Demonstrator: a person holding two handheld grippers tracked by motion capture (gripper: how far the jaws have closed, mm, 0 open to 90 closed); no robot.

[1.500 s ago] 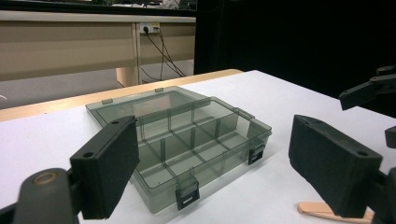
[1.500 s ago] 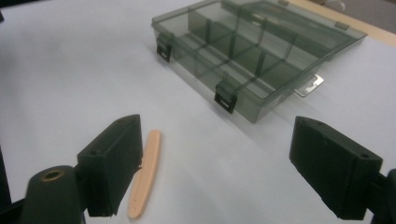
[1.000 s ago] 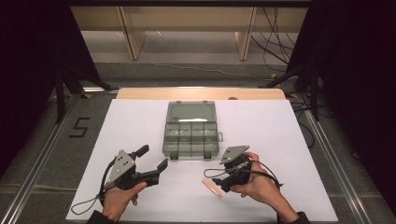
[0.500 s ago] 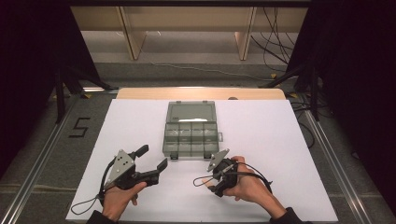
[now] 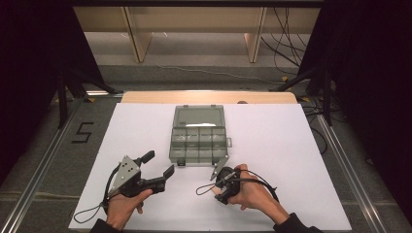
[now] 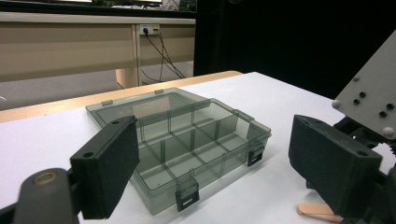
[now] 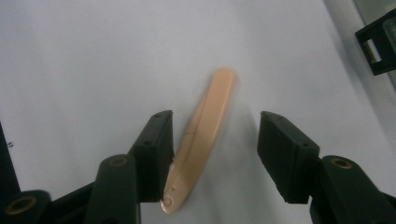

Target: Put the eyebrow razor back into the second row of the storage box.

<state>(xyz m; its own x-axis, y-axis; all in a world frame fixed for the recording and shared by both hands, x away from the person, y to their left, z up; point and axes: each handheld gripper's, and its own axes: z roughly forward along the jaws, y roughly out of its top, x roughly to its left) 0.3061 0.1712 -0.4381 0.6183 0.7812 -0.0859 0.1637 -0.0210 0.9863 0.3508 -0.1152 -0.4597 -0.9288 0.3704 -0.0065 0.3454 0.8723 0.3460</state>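
Peach plastic stick (image 7: 204,135), slim, rounded, lies flat between claw jaws.

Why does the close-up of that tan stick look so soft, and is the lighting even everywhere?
Right gripper view: the tan stick lies very near, blurred, with a faint shadow. High view: the white table is bright, the surroundings dark. Left gripper view: the organizer box is fairly sharp.

A black "5" (image 5: 83,132) marked on the floor left of the table (image 5: 291,141).

Right gripper (image 7: 212,140) pointed down at the table, jaws just closing in; left gripper (image 5: 158,167) hovered level, jaws spread wide.
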